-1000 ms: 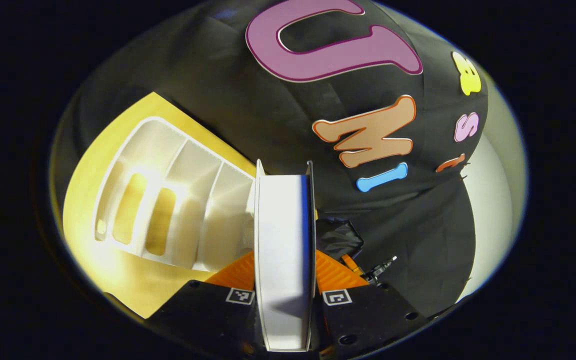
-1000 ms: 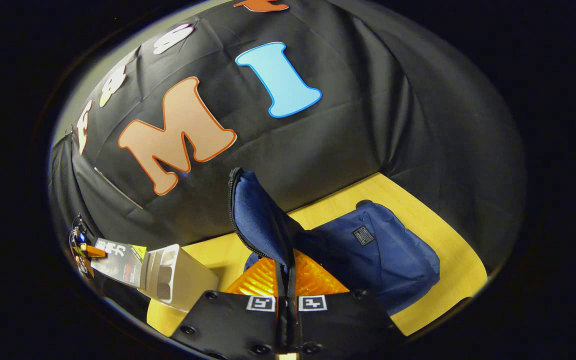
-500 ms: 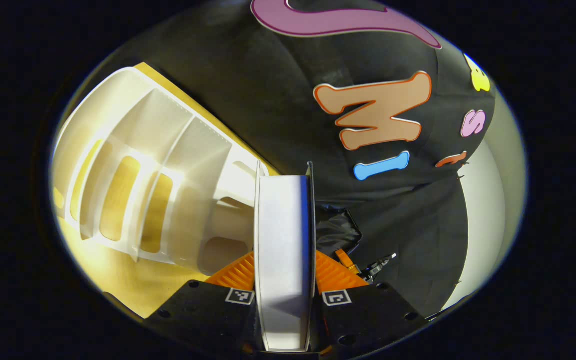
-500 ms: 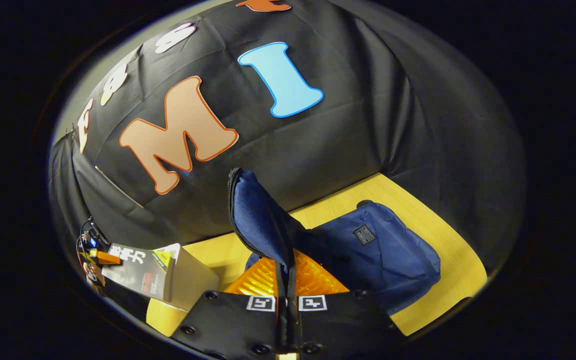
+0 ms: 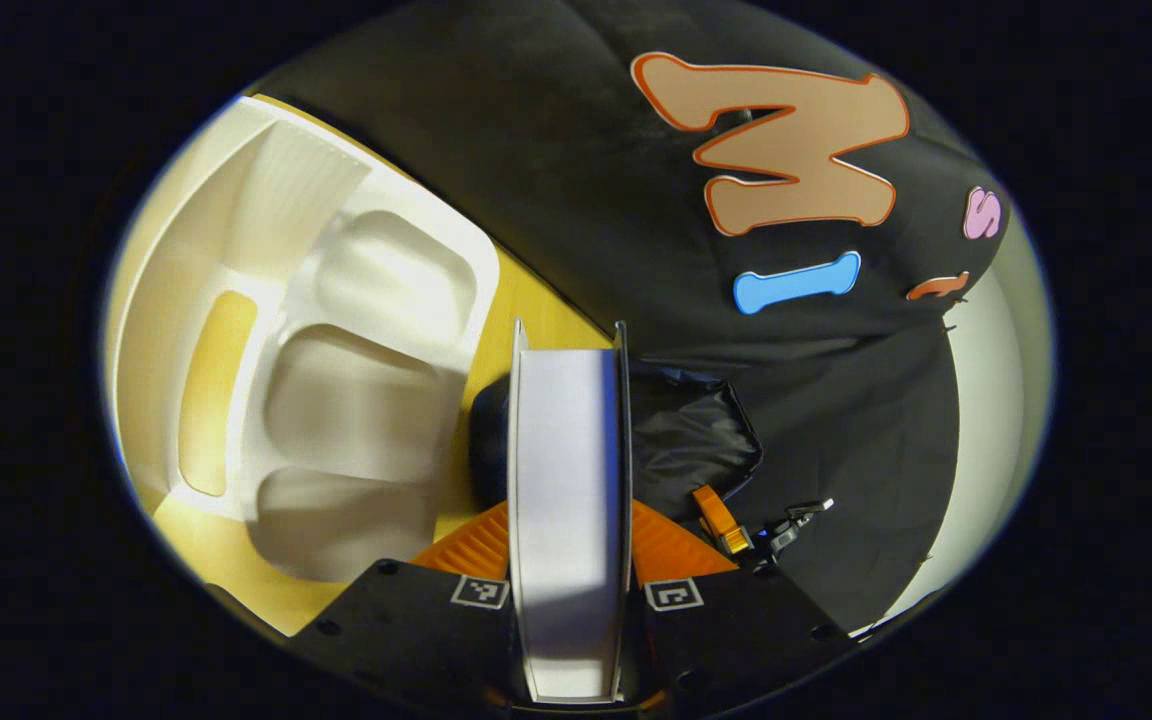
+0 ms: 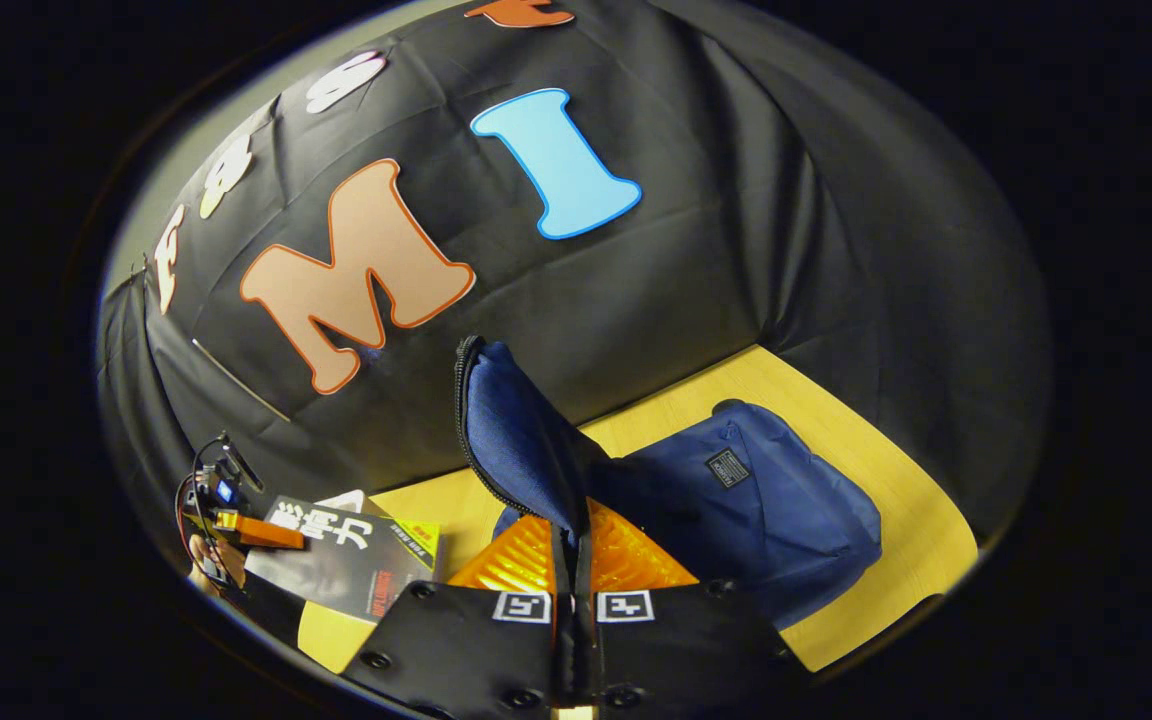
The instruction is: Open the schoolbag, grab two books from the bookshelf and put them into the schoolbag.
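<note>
I am holding one book (image 5: 568, 500) in my left gripper (image 5: 568, 540); it is standing on edge up the lower middle of the left gripper view, page block facing the camera, with a finger pressing on each cover; in the right gripper view the same book (image 6: 346, 565) is lying at the lower left, dark cover up, with large pale characters and a small yellow patch on it that I am not reading off. One white bookshelf (image 5: 336, 340) is filling the left of the left gripper view, standing on the yellow counter (image 5: 206, 530). My right gripper (image 6: 572, 560) is pinching, fingers pressed together, a raised flap of the one blue schoolbag (image 6: 756, 510), the zip running along the flap's edge at mid-frame; the bag's body is resting on the counter (image 6: 876, 470) at the lower right, and a small dark label on its front is too small to read.
</note>
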`<control>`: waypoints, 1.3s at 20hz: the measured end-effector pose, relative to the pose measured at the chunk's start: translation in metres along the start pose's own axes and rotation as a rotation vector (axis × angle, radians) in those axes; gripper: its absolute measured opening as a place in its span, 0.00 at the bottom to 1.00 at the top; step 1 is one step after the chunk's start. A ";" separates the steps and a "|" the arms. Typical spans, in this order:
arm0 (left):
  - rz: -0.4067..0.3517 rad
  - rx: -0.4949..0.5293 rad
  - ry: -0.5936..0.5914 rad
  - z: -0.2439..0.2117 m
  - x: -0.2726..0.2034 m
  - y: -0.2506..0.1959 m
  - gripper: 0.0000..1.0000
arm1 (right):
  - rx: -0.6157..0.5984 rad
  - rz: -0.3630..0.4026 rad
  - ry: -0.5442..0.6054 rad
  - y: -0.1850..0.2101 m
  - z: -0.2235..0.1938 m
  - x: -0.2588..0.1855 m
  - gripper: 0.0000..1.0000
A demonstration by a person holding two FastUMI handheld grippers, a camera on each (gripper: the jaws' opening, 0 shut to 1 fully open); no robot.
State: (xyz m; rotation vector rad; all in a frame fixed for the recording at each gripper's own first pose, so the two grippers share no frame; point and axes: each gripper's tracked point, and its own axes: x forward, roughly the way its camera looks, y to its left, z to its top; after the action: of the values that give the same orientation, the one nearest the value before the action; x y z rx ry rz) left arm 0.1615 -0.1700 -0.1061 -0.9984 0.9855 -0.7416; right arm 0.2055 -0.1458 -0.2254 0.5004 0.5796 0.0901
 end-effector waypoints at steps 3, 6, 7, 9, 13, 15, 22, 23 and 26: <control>0.002 -0.008 0.014 -0.005 0.028 -0.001 0.35 | 0.016 0.005 -0.001 0.000 -0.001 0.000 0.05; 0.005 -0.021 0.032 -0.011 0.055 -0.006 0.35 | 0.025 0.009 -0.004 -0.001 -0.001 0.001 0.03; 0.007 -0.024 0.038 -0.014 0.063 -0.006 0.35 | 0.027 0.011 -0.005 -0.002 -0.002 0.001 0.03; 0.019 -0.039 0.052 -0.020 0.082 -0.005 0.34 | 0.024 0.016 -0.004 0.000 -0.003 -0.001 0.05; 0.032 -0.054 0.065 -0.029 0.112 -0.010 0.35 | 0.020 0.027 -0.001 0.002 -0.003 -0.001 0.05; 0.033 -0.072 0.068 -0.031 0.127 -0.014 0.35 | 0.022 0.031 -0.004 0.002 -0.002 -0.002 0.03; 0.029 -0.128 0.066 -0.037 0.168 -0.017 0.35 | 0.043 0.046 -0.014 0.000 0.002 -0.004 0.05; 0.028 -0.139 0.069 -0.040 0.176 -0.019 0.34 | 0.046 0.047 -0.016 -0.001 0.003 -0.005 0.05; 0.013 -0.160 0.078 -0.049 0.194 -0.028 0.34 | 0.056 0.051 -0.021 -0.001 0.006 -0.007 0.05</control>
State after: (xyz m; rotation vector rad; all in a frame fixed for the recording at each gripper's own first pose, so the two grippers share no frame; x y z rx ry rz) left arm 0.1898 -0.3647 -0.1533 -1.1074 1.1318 -0.7034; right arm 0.2030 -0.1501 -0.2184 0.5696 0.5504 0.1172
